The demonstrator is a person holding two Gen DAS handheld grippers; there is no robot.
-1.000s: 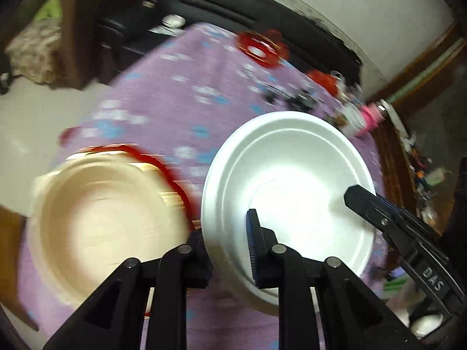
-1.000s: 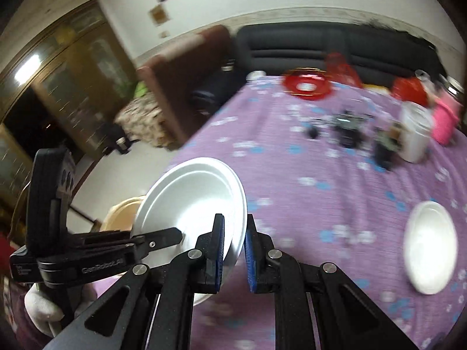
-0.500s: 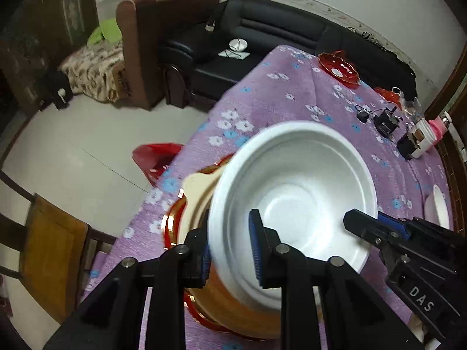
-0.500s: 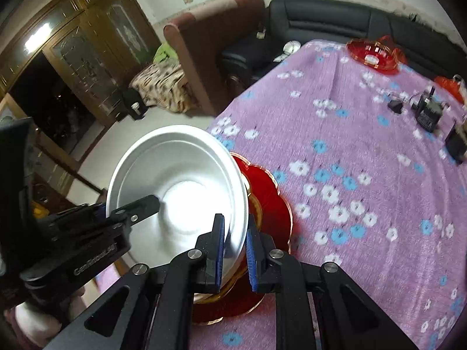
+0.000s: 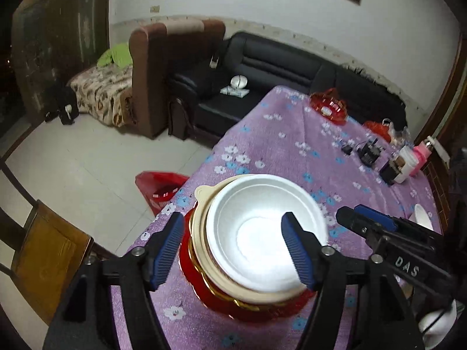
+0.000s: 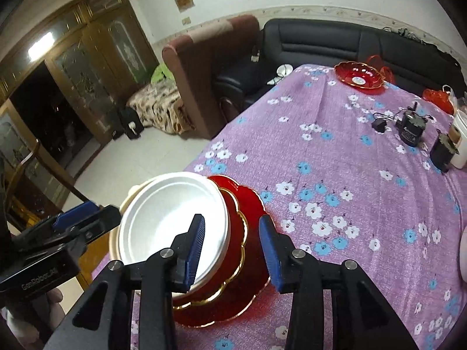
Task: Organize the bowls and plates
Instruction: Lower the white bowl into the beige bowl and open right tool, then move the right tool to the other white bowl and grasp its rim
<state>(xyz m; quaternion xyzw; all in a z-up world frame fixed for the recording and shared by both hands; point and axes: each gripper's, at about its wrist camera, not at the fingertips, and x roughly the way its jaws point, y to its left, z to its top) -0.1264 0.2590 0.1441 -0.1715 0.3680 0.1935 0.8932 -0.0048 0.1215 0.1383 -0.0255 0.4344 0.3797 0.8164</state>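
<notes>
Both fisheye views are sharp at the centre and bend strongly toward the edges, where black corners close in and walls curve. Indoor light is moderate and cool. The round white foam bowl [image 5: 262, 233] glares, its middle washed out to plain white. At the upper left of the right wrist view a bright lamp reflection [image 6: 41, 45] burns on the glass-fronted wooden cabinet [image 6: 87, 67]; the dark doorway below it is nearly black.

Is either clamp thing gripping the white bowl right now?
No, both the left gripper and right gripper stand open around the white bowl.
</notes>
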